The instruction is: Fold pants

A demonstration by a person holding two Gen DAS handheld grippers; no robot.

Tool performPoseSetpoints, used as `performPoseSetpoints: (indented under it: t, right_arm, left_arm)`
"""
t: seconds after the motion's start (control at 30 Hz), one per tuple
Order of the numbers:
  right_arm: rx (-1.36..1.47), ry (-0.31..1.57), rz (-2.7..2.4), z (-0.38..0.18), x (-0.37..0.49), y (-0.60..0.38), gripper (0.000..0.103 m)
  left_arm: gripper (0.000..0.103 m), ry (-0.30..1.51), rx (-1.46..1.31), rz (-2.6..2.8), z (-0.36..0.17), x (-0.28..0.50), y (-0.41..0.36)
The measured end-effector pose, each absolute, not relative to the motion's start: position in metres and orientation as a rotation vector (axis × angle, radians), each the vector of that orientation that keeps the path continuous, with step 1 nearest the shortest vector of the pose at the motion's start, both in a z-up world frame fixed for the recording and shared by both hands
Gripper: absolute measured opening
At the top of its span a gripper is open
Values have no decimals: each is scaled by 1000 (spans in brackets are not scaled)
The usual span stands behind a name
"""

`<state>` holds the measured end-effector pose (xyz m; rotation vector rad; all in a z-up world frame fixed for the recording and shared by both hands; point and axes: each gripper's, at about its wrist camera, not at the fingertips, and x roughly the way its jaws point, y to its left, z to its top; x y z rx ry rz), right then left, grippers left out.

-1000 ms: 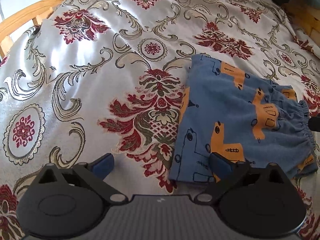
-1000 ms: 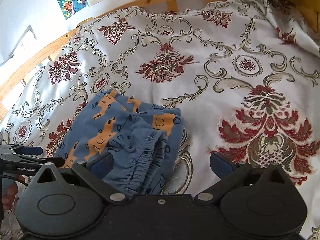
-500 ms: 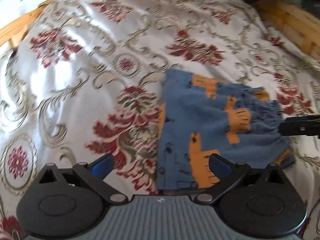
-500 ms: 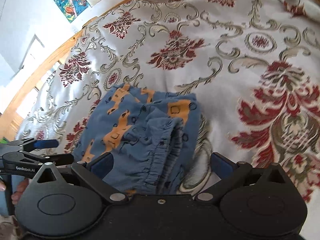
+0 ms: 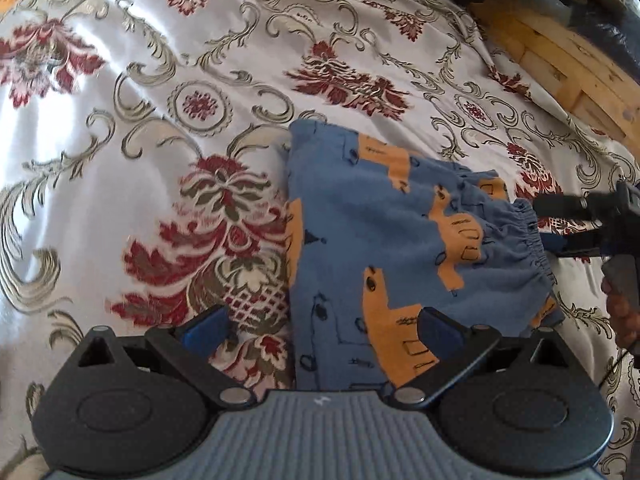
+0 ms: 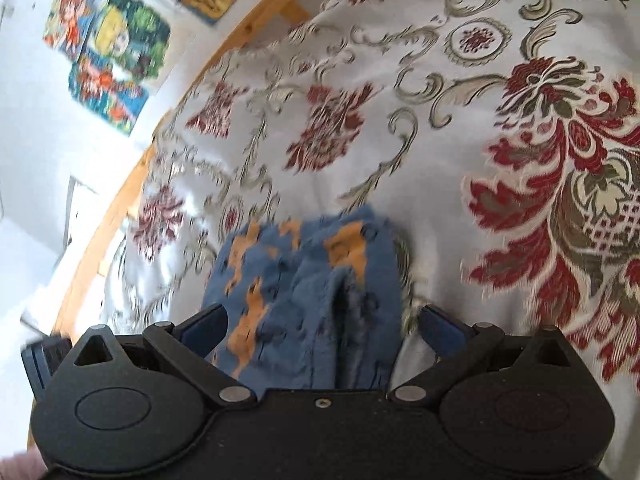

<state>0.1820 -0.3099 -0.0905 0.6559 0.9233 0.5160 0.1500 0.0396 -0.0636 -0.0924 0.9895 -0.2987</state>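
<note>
- Satin bedspread with red floral damask (image 5: 168, 128) covers a wooden-framed bed (image 5: 560, 68).
- Small blue pants with orange vehicle print (image 5: 384, 248) lie folded compact at mid-bed; little seems left.
- Left hand-held gripper (image 5: 320, 326) and right hand-held gripper (image 6: 322, 322) gape wide, empty.
- Compared with a second ago, both sit closer over the pants.

I count one pair of blue pants (image 5: 384, 240) with orange vehicle prints, folded into one bundle. One floral bedspread (image 5: 160, 120) lies under it, on one wooden bed frame (image 5: 560, 64). I have two grippers: my left gripper (image 5: 320, 326) and my right gripper (image 6: 322, 322). On the far left wall I make out three cartoon pictures (image 6: 120, 48).
</note>
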Motion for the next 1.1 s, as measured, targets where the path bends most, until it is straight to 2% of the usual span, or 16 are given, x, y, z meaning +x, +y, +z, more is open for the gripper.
performPoseSetpoints:
  t: [0.23, 0.47, 0.6, 0.63, 0.77, 0.87, 1.1]
  right_arm:
    - [694, 907, 451, -97, 190, -308, 74]
    - [671, 917, 434, -99, 169, -303, 68]
    - [646, 909, 385, -101, 170, -300, 44]
    - [663, 908, 382, -103, 170, -301, 41]
    - [675, 899, 372, -104, 168, -301, 34]
    - [619, 879, 370, -97, 164, -295, 30]
    - [553, 845, 373, -89, 159, -288, 25]
  left_arm:
    - [98, 965, -61, -328, -60, 138, 39]
    - [96, 990, 55, -250, -62, 135, 21]
    - [90, 998, 68, -245, -58, 135, 16]
    - [87, 1000, 64, -246, -57, 136, 15]
    - [74, 1010, 41, -263, -55, 135, 14]
    - [59, 1015, 25, -281, -55, 135, 11]
    - [54, 1021, 8, -260, -53, 133, 9]
